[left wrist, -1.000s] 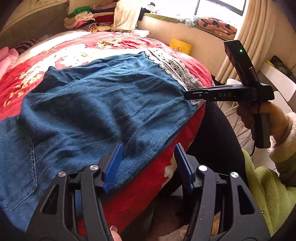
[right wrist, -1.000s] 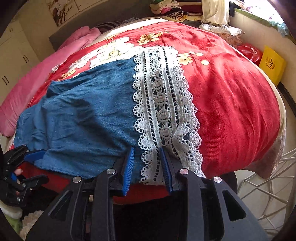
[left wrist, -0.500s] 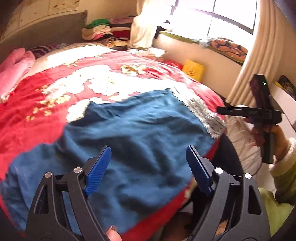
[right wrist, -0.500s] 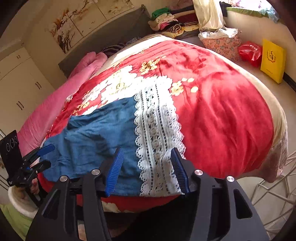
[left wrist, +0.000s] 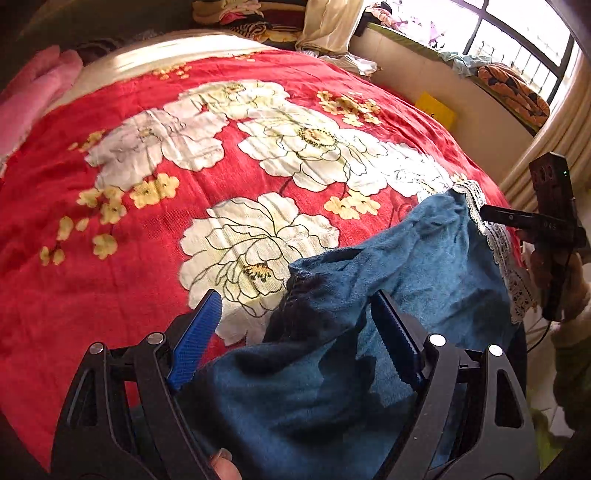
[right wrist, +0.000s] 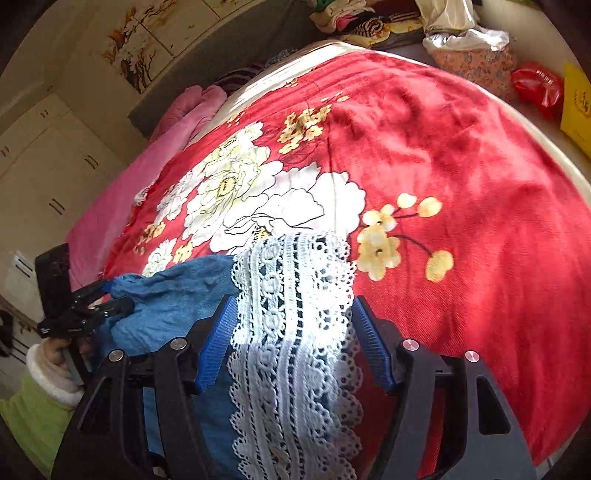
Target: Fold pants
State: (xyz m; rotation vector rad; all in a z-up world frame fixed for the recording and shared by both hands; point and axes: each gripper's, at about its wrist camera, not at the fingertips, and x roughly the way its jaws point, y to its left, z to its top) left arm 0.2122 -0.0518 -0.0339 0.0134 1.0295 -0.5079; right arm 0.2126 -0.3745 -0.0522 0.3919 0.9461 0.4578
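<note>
The pants (left wrist: pixel 424 266) are blue denim with a white lace hem (right wrist: pixel 291 332). They lie bunched at the near edge of the red flowered bedspread (left wrist: pixel 147 229). My left gripper (left wrist: pixel 295 328) is open, its blue pads either side of the raised waist end of the denim. My right gripper (right wrist: pixel 293 332) is open too, its pads either side of the lace hem, which drapes between them. The right gripper also shows in the left wrist view (left wrist: pixel 517 219) at the lace edge. The left gripper shows in the right wrist view (right wrist: pixel 107 295) at the denim's far end.
A pink quilt (right wrist: pixel 155 158) lies along the bed's left side. Piled clothes (right wrist: pixel 354 22) sit at the head. A yellow bag (left wrist: pixel 436 109) and a red bag (right wrist: pixel 535 88) stand by the wall under the window. White cupboards (right wrist: pixel 40 166) are at the left.
Both grippers have opened wider and moved forward over the bed. The pants, spread flat before, are now gathered in a bunch near the bed's edge, with fabric lying between both pairs of pads.
</note>
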